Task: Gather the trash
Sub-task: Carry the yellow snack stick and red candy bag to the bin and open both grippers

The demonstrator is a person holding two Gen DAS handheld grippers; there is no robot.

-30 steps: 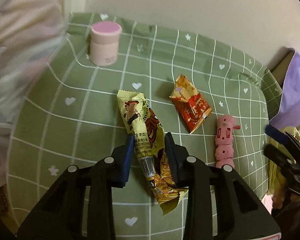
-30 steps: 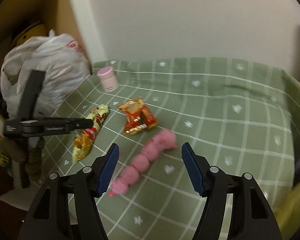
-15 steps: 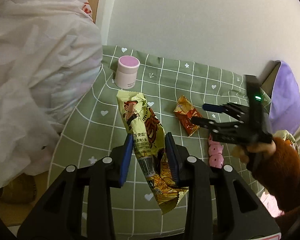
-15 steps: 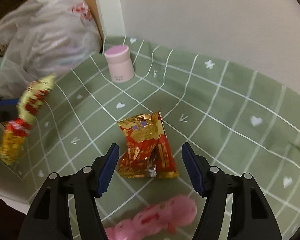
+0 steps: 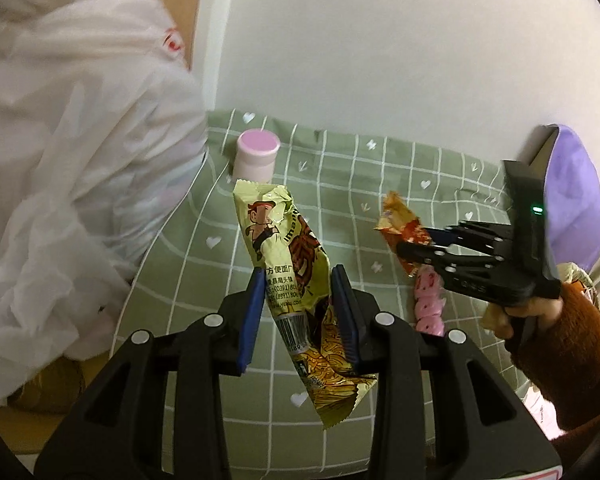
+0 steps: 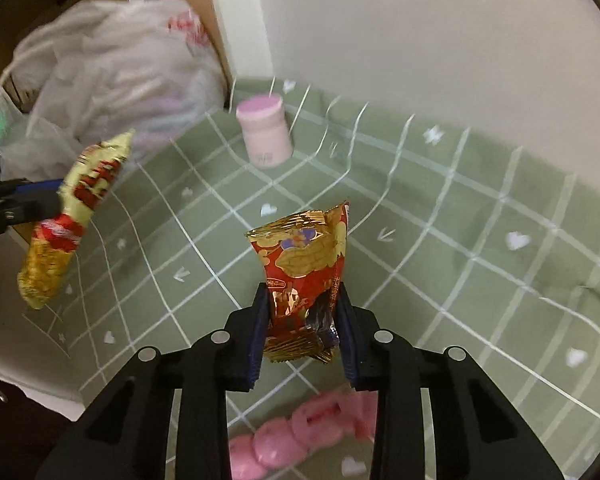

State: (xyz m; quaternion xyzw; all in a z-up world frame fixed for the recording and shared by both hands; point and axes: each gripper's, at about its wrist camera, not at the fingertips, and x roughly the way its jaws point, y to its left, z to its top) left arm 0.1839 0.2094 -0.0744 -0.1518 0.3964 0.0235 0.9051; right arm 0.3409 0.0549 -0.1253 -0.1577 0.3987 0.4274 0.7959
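Note:
My left gripper (image 5: 298, 292) is shut on a long yellow snack wrapper (image 5: 296, 276) and holds it in the air near the left edge of the green checked tablecloth (image 5: 180, 264). The same wrapper shows at the left of the right wrist view (image 6: 72, 216). My right gripper (image 6: 302, 312) is shut on a red and gold snack wrapper (image 6: 304, 272), lifted off the cloth. In the left wrist view that right gripper (image 5: 416, 246) holds the red wrapper (image 5: 400, 224) at the right. A white plastic bag (image 5: 68, 168) bulges at the left, beside the table; it also shows in the right wrist view (image 6: 112, 80).
A pink jar (image 5: 257, 156) stands at the cloth's back left corner, also in the right wrist view (image 6: 266, 132). A pink segmented toy (image 6: 296, 432) lies under my right gripper. A purple cushion (image 5: 572, 200) sits at the far right. A white wall backs the table.
My right gripper has closed on the red wrapper and raised it. My left gripper has carried the yellow wrapper further up and towards the white bag.

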